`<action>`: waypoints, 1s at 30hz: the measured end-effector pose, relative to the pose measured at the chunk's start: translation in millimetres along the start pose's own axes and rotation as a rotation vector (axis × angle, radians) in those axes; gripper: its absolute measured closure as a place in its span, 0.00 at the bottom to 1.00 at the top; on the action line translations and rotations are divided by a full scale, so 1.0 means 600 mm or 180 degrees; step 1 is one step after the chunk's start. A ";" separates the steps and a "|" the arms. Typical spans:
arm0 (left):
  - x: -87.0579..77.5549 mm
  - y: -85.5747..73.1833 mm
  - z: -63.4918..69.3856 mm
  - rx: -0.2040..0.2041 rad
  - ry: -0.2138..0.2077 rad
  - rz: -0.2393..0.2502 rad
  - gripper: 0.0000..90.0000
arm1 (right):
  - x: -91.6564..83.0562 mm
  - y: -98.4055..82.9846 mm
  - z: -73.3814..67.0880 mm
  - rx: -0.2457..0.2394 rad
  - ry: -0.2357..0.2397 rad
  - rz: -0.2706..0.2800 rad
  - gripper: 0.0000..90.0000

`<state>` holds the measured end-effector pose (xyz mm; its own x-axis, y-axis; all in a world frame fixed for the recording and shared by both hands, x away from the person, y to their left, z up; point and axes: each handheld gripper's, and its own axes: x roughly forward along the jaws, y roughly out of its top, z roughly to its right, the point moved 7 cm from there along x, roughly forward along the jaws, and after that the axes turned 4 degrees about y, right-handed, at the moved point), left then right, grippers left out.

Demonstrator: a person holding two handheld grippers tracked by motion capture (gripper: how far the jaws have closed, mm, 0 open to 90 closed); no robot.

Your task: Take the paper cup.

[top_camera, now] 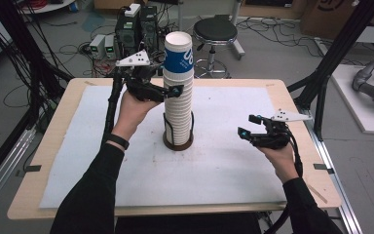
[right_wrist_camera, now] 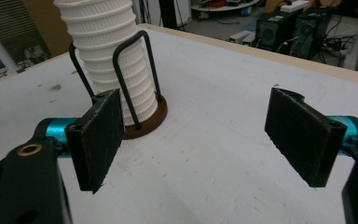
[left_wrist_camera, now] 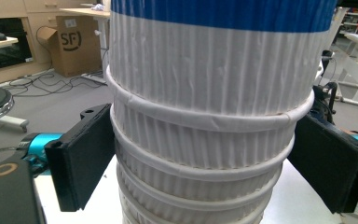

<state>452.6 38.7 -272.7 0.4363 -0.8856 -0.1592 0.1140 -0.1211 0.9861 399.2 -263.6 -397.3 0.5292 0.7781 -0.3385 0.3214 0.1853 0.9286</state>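
- The left hand-held gripper [top_camera: 174, 90] is at the upper part of the cup stack [top_camera: 178, 92], just below the top cup [top_camera: 178, 53] with the blue band.
- In the left gripper view its jaws stand on either side of the stack [left_wrist_camera: 209, 130], spread, with the ribbed white cups between them; the left pad [left_wrist_camera: 81, 161] sits right at the rims and the right pad [left_wrist_camera: 328, 161] just beside them, and whether they press I cannot tell.
- That view shows the rolled rims and paper ribs close up, which the high view does not.
- The stack stands upright in a black wire holder [top_camera: 178, 131] on a round brown base [top_camera: 178, 144], near the middle of the white mat [top_camera: 78, 161] on the counter [top_camera: 53, 131].
- The right hand-held gripper [top_camera: 248, 125] hovers well apart to the right of the stack, jaws spread with nothing between them.
- The right gripper view shows the holder's wire loops [right_wrist_camera: 130, 70] and base [right_wrist_camera: 151, 119] close up, beyond its left pad [right_wrist_camera: 98, 137].
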 end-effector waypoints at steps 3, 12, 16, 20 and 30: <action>-0.001 0.000 0.000 0.0000 0.0007 -0.0007 0.12 | 0.001 0.007 -0.006 -0.0025 0.0031 0.0004 0.22; 0.000 0.000 0.000 -0.0014 0.0008 -0.0008 0.12 | 0.005 0.046 -0.023 -0.0090 0.0072 0.0131 0.22; 0.000 -0.001 0.001 -0.0020 0.0010 -0.0018 0.12 | 0.008 0.056 -0.025 -0.0100 0.0080 0.0161 0.22; 0.001 0.000 0.001 -0.0024 0.0014 -0.0019 0.12 | 0.015 0.070 -0.029 -0.0117 0.0109 0.0172 0.22; 0.000 0.000 0.001 -0.0022 0.0015 -0.0022 0.12 | 0.029 0.151 -0.051 -0.0292 0.0237 0.0303 0.22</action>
<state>452.2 38.2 -272.9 0.4396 -0.8827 -0.1663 0.1233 -0.1240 0.9846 413.4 -214.8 -314.5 0.4931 0.8365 -0.2391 0.1977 0.1599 0.9671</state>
